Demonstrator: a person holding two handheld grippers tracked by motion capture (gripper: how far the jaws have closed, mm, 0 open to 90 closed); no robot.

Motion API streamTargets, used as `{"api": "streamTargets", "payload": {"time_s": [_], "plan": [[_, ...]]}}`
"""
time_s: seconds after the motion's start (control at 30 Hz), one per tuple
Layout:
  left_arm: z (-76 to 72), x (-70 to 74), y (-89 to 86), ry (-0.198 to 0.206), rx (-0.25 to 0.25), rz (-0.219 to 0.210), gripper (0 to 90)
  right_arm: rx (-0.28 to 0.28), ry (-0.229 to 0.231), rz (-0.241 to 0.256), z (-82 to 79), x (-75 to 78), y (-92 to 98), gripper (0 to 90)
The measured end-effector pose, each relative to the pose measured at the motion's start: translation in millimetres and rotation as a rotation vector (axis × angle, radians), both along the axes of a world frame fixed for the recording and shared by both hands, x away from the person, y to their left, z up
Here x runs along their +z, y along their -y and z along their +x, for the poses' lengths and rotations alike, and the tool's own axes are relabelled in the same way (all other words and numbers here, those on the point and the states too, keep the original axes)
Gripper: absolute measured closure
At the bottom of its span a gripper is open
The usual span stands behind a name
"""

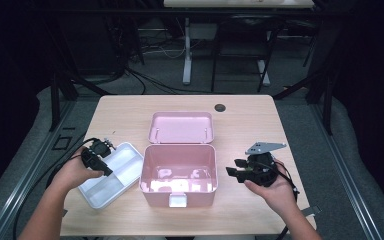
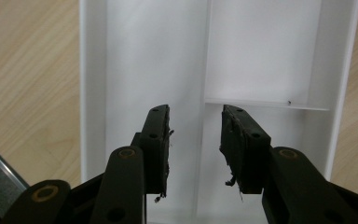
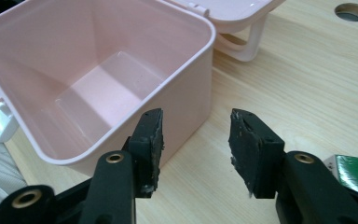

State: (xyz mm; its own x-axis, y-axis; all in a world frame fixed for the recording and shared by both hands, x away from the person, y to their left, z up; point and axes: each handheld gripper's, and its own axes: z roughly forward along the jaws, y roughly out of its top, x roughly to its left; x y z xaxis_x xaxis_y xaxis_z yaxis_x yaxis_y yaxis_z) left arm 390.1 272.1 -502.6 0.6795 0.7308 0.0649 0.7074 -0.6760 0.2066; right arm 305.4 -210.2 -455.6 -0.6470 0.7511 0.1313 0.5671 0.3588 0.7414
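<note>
Hovering over the white divided tray (image 1: 111,173) at the left of the desk (image 1: 240,120), with the left tool (image 1: 97,156) spread open and gripping nothing. Looking down, in the left gripper view, past the parted jaws of the left tool (image 2: 195,140) straight into the tray (image 2: 154,56), the tray's long partition running up between the two jaws and a short cross wall lying just beyond the right one. Sitting just to the right of the tray, near the middle of the desk, the open pink box (image 1: 178,172), its lid (image 1: 181,127) lying flipped back behind it. Holding the right tool (image 1: 240,170) beside the box's right wall, near but apart from it, jaws pointing toward the box. Showing, in the right gripper view, the right tool (image 3: 195,144) likewise open and empty, with a corner of the pink box (image 3: 98,79) just ahead of its left jaw and bare wood ahead of the right one.
</note>
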Motion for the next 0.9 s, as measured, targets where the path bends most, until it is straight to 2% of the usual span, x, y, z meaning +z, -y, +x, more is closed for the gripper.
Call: {"api": "streamTargets", "payload": {"time_s": [0.3,0.33,0.4,0.47,0.5,0.63,0.9], "plan": [[-16.6,4.3,-0.1,0.006,0.005,-0.017,56.9,-0.012,-0.038,-0.057,9.0,0.8,5.2,54.4],[-20.5,6.2,0.1,0.005,0.007,-0.023,56.3,-0.024,-0.038,-0.085,11.8,0.8,6.2,50.6],[-25.2,9.9,0.2,0.002,-0.009,-0.002,54.5,-0.013,-0.053,-0.095,13.9,0.4,6.4,50.2],[-30.5,13.2,0.3,0.009,-0.015,-0.014,53.2,-0.002,-0.066,-0.114,15.0,0.0,5.7,48.3],[-32.7,14.6,-0.1,0.006,-0.018,-0.017,53.2,-0.005,-0.057,-0.142,15.8,-0.4,5.3,46.6],[-37.5,17.1,-0.7,0.005,-0.017,-0.016,52.7,-0.033,-0.068,-0.178,19.3,0.2,5.2,42.2],[-40.8,19.1,-1.1,0.009,-0.025,-0.025,51.2,-0.066,-0.090,-0.190,31.7,3.3,9.9,37.2]]}}
